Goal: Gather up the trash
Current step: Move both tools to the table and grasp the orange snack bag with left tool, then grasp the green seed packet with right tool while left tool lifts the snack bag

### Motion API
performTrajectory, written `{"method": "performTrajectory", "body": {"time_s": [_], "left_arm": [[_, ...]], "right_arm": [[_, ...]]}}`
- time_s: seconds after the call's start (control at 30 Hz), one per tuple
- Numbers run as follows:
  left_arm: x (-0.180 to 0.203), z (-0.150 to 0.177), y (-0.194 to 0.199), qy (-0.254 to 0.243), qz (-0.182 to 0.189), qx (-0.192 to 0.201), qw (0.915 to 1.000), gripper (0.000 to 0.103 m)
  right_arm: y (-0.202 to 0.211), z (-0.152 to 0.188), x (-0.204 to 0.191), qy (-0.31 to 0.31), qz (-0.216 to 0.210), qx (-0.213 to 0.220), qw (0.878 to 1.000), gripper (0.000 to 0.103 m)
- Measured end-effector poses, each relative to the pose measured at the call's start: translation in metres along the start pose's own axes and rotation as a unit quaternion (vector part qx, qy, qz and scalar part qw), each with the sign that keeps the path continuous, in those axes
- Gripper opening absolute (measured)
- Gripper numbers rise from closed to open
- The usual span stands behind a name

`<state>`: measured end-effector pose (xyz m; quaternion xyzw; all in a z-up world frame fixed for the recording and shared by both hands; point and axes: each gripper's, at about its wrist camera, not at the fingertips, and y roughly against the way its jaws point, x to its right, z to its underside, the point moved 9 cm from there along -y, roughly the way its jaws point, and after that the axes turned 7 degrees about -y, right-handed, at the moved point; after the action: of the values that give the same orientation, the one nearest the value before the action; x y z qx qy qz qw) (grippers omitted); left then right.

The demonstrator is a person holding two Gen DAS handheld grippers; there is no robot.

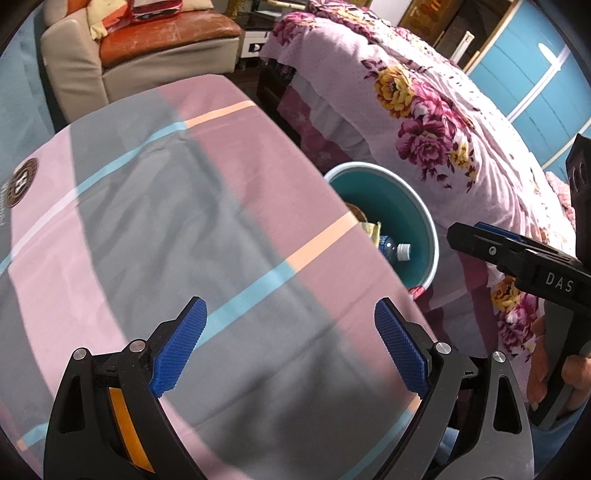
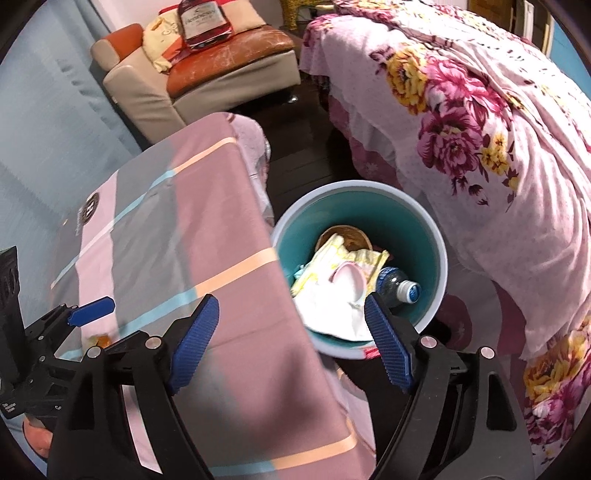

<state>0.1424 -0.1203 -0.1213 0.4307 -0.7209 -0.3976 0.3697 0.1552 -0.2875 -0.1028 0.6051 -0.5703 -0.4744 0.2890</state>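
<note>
A teal bin with a pale rim stands on the floor between the table and the bed. Inside lie a plastic bottle with a white cap, white and yellow crumpled wrappers and a brown round piece. My right gripper hangs open above the table's edge and the bin, with nothing between its blue pads. My left gripper is open over the striped tablecloth, also with nothing in it. In the left wrist view the bin's rim and the bottle show past the table edge, with the right gripper beside them.
A bed with a pink floral cover runs along the right. A beige and orange sofa stands at the back with a bottle-printed item on it. Dark floor lies between them. Blue cabinet doors are at the far right.
</note>
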Motion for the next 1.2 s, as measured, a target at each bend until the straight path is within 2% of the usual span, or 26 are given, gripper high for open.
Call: {"method": "performTrajectory", "body": {"time_s": [0.37,0.57,0.7,0.97,1.07,1.1,1.2], "left_arm": [[-0.060,0.066,0.043,0.032,-0.042,0.000,0.9986,0.093],[-0.102,0.116,0.057,0.065,-0.062,-0.024,0.9957,0.092],[-0.114,0.140,0.057,0.083,-0.051,-0.040,0.9944,0.092],[-0.113,0.153,0.043,0.093,-0.035,-0.059,0.9933,0.093],[-0.110,0.155,0.033,0.083,-0.049,-0.070,0.9928,0.094],[-0.111,0.155,0.030,0.081,-0.054,-0.073,0.9926,0.099],[-0.113,0.157,0.024,0.081,-0.065,-0.080,0.9914,0.099]], "right_arm": [[0.011,0.043,-0.074,0.070,-0.017,-0.021,0.997,0.077],[0.010,0.061,-0.109,0.108,-0.028,-0.031,0.993,0.078],[-0.003,0.083,-0.121,0.121,-0.035,-0.054,0.991,0.078],[-0.013,0.101,-0.124,0.134,-0.033,-0.080,0.987,0.078],[-0.016,0.103,-0.120,0.131,-0.030,-0.086,0.987,0.078],[-0.018,0.103,-0.118,0.129,-0.029,-0.088,0.987,0.078],[-0.020,0.102,-0.116,0.124,-0.027,-0.091,0.988,0.078]]}}
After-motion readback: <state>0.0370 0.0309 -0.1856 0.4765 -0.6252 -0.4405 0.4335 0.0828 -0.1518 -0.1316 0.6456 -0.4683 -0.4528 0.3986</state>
